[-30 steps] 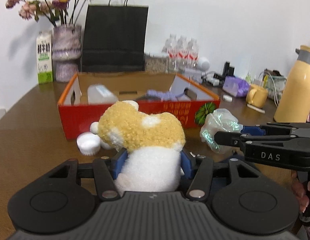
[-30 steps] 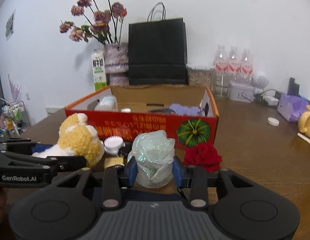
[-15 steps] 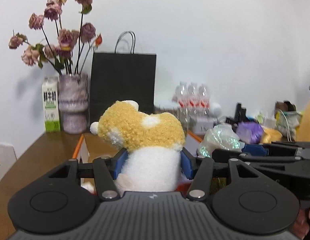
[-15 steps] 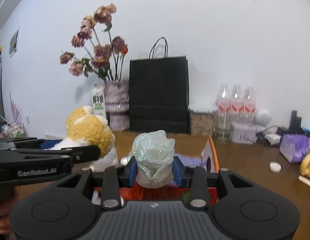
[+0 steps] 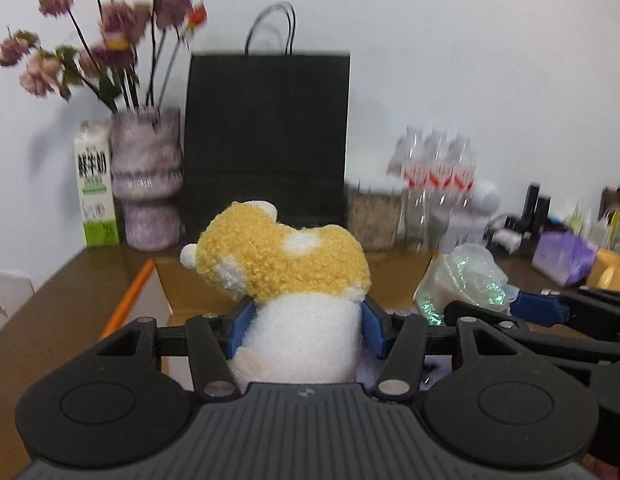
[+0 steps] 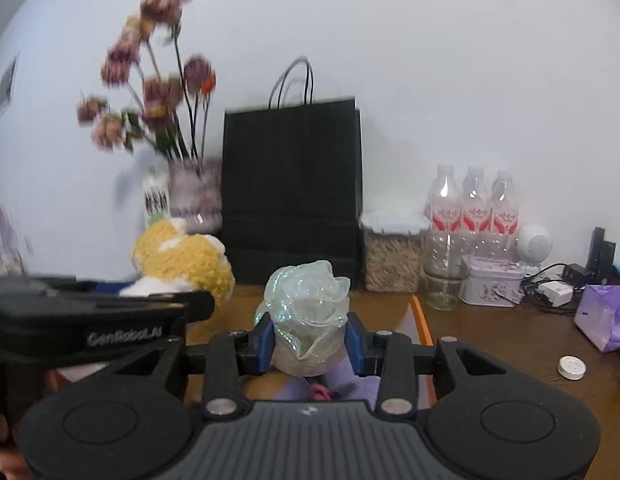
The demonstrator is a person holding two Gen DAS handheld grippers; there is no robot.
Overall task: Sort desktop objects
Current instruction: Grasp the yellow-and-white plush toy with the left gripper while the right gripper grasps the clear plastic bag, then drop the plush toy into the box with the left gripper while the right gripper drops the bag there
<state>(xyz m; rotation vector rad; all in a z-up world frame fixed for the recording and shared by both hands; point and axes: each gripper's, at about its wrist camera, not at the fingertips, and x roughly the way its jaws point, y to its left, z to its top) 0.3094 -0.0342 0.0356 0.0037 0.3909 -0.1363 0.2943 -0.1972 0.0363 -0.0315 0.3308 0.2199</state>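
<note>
Both jaws grip: left gripper [image 5: 304, 330] clamps plush toy [image 5: 286, 280], right gripper [image 6: 310, 344] iridescent flower [image 6: 308, 316].

A black paper bag [image 6: 291, 188] stands at the back edge of the counter [image 6: 506, 356] against the wall. Left of it are a vase of dried flowers [image 5: 146, 178] and a milk carton [image 5: 95, 184]. Right of it sit a lidded jar of grain [image 6: 392, 254], three water bottles [image 6: 472, 208], a small tin [image 6: 492, 286] and a purple pouch [image 6: 602, 316].
</note>
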